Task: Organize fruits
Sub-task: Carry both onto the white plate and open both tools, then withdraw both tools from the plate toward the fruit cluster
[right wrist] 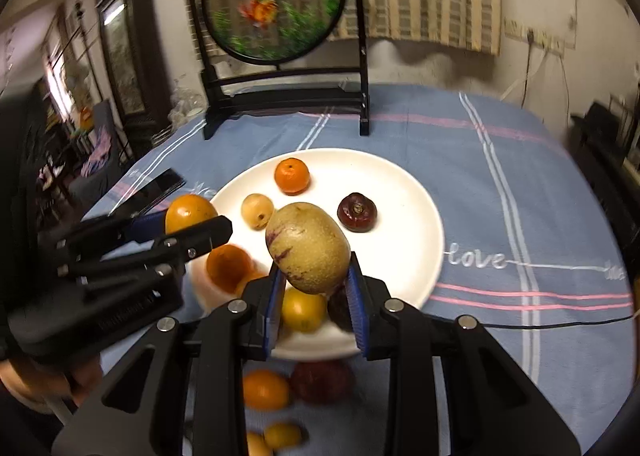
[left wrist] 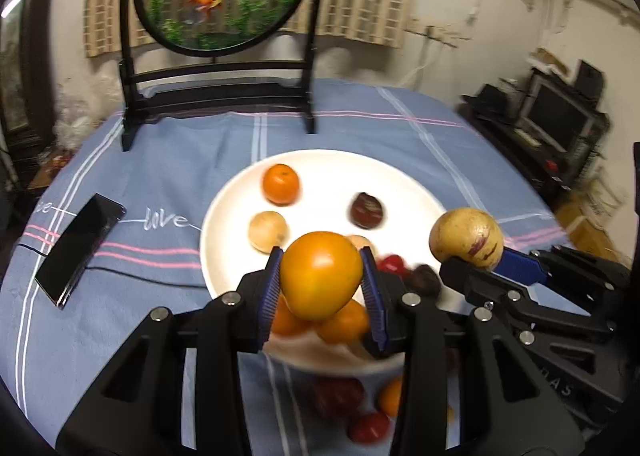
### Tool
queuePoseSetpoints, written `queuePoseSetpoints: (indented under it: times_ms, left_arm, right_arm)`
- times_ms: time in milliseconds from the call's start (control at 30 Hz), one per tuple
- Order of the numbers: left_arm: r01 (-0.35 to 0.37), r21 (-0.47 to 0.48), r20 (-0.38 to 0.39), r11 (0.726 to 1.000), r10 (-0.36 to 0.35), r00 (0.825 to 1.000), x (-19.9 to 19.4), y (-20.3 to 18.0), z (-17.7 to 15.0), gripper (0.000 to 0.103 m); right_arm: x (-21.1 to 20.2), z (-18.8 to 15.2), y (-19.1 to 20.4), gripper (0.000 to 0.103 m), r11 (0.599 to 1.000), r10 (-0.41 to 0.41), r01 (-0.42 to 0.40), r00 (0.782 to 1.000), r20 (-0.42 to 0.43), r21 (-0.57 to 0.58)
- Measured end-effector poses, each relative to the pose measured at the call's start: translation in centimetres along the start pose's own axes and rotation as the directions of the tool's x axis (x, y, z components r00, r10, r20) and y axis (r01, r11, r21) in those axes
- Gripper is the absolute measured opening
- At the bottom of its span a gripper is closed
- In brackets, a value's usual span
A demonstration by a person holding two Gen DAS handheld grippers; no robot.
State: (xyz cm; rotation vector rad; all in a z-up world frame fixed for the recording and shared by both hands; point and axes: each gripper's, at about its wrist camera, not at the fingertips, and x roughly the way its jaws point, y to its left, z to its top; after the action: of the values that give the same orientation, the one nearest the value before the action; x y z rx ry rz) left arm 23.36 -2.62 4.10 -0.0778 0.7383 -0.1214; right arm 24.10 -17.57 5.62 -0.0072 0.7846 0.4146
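left gripper (left wrist: pixel 322 284) fingers clamped on orange tomato (left wrist: pixel 320 274) | right gripper (right wrist: pixel 316 292) fingers clamped on speckled melon (right wrist: pixel 307 247) | both smooth, round, likely soft-skinned, slippery: grip mid-girth gently | above white plate (right wrist: pixel 416 216)

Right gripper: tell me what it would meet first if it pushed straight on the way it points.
Probably the white plate. The right gripper, shut on the pepino, points down over the plate's near part, where an orange fruit lies; depth is unclear, so that fruit could come first.

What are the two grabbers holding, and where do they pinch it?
The left gripper pinches an orange-yellow fruit by its sides. The right gripper pinches a yellowish fruit with purple streaks by its lower sides.
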Motion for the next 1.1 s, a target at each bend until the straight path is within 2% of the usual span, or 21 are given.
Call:
queuePoseSetpoints:
  times_ms: [167, 267, 467, 500, 533, 567, 600, 633, 667, 767, 933, 1100]
  left_arm:
    - [-0.006, -0.051, -0.046, 0.999, 0.004, 0.999, 2.8, 1.6, -1.1, 0.039]
    - [0.011, -0.056, -0.031, 0.998, -0.013, 0.999, 3.1, 1.9, -1.2, 0.039]
    - [0.042, -0.11, 0.001, 0.993, -0.042, 0.999, 3.7, 2.6, -1.2, 0.04]
    - [0.042, -0.116, 0.016, 0.992, -0.04, 0.999, 3.6, 2.5, -1.2, 0.052]
    - [0.037, -0.122, 0.037, 0.992, -0.033, 0.999, 3.4, 2.6, -1.3, 0.079]
    - [0.021, -0.131, 0.063, 0.991, -0.013, 0.998, 3.1, 2.6, -1.4, 0.088]
    - [0.005, -0.141, 0.096, 0.99, 0.008, 0.995, 2.5, 2.7, -1.5, 0.093]
    - [0.013, -0.141, 0.117, 0.99, 0.004, 0.993, 2.1, 2.7, -1.5, 0.093]
    - [0.023, -0.137, 0.127, 0.99, -0.005, 0.992, 1.9, 2.7, -1.5, 0.093]
    - [0.033, -0.15, 0.157, 0.988, -0.009, 0.988, 1.1, 3.0, -1.4, 0.094]
    - [0.005, -0.153, 0.125, 0.988, 0.014, 0.992, 1.4, 3.3, -1.3, 0.095]
    - [0.014, -0.179, 0.091, 0.984, 0.002, 0.996, 1.5, 4.2, -1.4, 0.097]
  right_arm:
    - [3.3, -1.2, -2.0, 0.03, 0.998, -0.013, 0.016, 0.999, -0.05, 0.058]
    - [3.1, -1.3, -2.7, 0.03, 0.995, 0.001, 0.002, 0.999, -0.037, 0.096]
    - [4.1, -1.6, -3.5, 0.032, 0.993, -0.025, 0.026, 1.0, -0.014, 0.117]
    - [4.3, -1.6, -3.5, 0.033, 0.993, -0.025, 0.028, 0.999, -0.022, 0.114]
    - [4.4, -1.7, -3.5, 0.033, 0.993, -0.029, 0.032, 0.999, -0.022, 0.116]
    - [4.2, -1.8, -3.5, 0.036, 0.992, -0.028, 0.029, 1.0, -0.012, 0.119]
    - [3.9, -1.8, -3.4, 0.04, 0.992, -0.014, 0.014, 1.0, 0.002, 0.123]
    - [3.5, -1.8, -3.4, 0.063, 0.992, -0.004, 0.001, 1.0, 0.021, 0.13]
    - [2.7, -1.9, -3.5, 0.072, 0.989, -0.009, -0.002, 0.998, 0.069, 0.145]
    - [2.1, -1.7, -3.4, 0.072, 0.992, -0.022, 0.009, 0.995, 0.098, 0.129]
    - [2.1, -2.0, -3.9, 0.072, 0.988, -0.028, 0.018, 0.997, 0.068, 0.152]
    - [2.1, -2.1, -4.1, 0.072, 0.985, -0.023, 0.015, 0.999, 0.045, 0.171]
